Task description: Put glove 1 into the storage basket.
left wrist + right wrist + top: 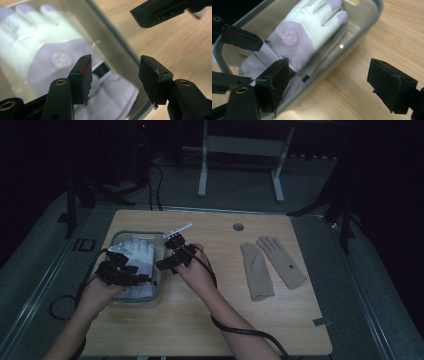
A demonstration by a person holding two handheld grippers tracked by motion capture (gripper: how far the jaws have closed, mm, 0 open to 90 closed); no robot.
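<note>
A grey see-through bin (116,237) stands on the left of the wooden table and holds white and lavender gloves (140,251). My left gripper (144,279) hovers over the bin's near end; its jaws stand apart with nothing between them (115,75), above a glove (45,50) and the bin's wall (112,42). My right gripper (163,265) is at the bin's right rim. Its jaws are wide open and hold nothing (329,77), straddling the rim (362,32) beside the glove (304,32). A jaw of the left gripper (242,37) shows across the bin.
A pair of beige gloves (272,262) lies flat on the right half of the table. A round hole (238,227) is near the far edge. A small white piece (180,228) juts out at the bin's far right corner. Bare wood lies between bin and beige gloves.
</note>
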